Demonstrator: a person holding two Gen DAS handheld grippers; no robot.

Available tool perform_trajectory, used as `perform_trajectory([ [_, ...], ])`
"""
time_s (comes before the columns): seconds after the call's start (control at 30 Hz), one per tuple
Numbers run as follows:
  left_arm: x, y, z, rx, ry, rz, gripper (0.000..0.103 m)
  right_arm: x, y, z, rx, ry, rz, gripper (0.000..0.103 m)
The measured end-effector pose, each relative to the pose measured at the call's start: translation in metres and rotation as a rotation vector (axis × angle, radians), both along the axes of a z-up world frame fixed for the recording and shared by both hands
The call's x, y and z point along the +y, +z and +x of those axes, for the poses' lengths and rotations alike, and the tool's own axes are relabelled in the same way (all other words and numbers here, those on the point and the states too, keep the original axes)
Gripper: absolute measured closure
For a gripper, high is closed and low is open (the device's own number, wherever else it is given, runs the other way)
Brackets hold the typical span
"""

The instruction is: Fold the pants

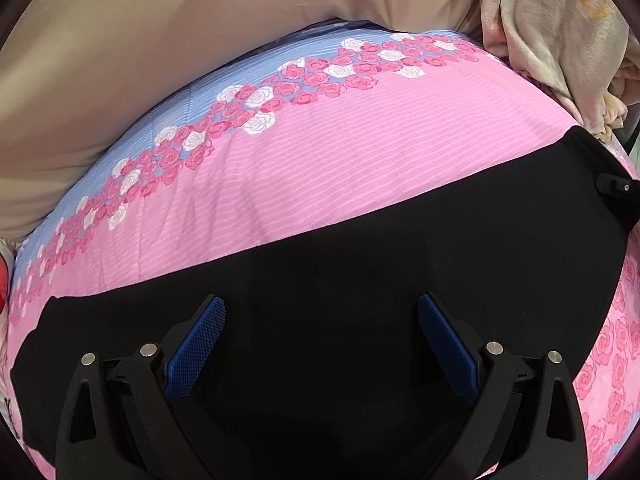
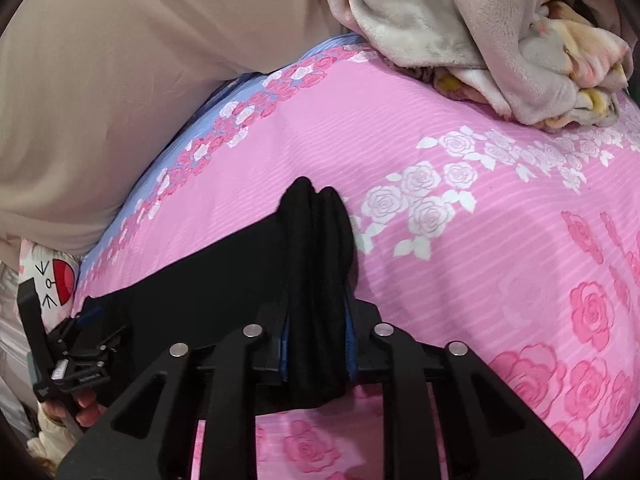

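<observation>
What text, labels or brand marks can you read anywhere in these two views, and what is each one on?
No text is readable in either view.
Left tool: small pale print on its black clamp and a small white label beside it, both too small and blurred to read.
Cartoon-print fabric: a red-and-white drawing with black strokes, no letters.
Black pants, pink rose bedsheet, plush blanket: no writing visible.

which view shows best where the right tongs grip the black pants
The right wrist view: the right tongs pinch a bunched edge of the black pants between blue pads. The left wrist view shows only a black tip at the pants' far corner.
</observation>
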State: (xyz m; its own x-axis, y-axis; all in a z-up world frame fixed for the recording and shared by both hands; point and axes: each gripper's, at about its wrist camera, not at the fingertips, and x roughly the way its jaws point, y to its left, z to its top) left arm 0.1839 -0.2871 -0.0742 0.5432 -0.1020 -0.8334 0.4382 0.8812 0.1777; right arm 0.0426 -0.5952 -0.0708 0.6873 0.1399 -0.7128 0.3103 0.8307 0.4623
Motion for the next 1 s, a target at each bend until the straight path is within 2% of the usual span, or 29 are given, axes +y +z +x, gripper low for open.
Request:
perform_trajectory([
  [0.23, 0.005, 0.021, -0.008, 0.036, -0.047, -0.101, 0.008, 0.057, 0.076, 0.004, -0.119, 0.073, -0.03, 0.085],
  [0.47, 0.042, 0.063, -0.037, 0.03, -0.174, -0.252, 0.01, 0.139, 0.137, 0.027, -0.196, 0.222, -0.059, 0.085],
  [0.77, 0.13, 0.087, -0.059, -0.025, -0.121, -0.253, 0.01, 0.253, 0.163, 0.047, -0.223, 0.436, -0.065, 0.085],
  [0.87, 0.158, 0.089, -0.065, -0.043, -0.099, -0.237, 0.01, 0.298, 0.162, 0.056, -0.213, 0.514, -0.057, 0.085],
  [1.0, 0.197, 0.09, -0.068, -0.054, -0.059, -0.209, 0.01, 0.355, 0.145, 0.07, -0.188, 0.616, -0.036, 0.085],
])
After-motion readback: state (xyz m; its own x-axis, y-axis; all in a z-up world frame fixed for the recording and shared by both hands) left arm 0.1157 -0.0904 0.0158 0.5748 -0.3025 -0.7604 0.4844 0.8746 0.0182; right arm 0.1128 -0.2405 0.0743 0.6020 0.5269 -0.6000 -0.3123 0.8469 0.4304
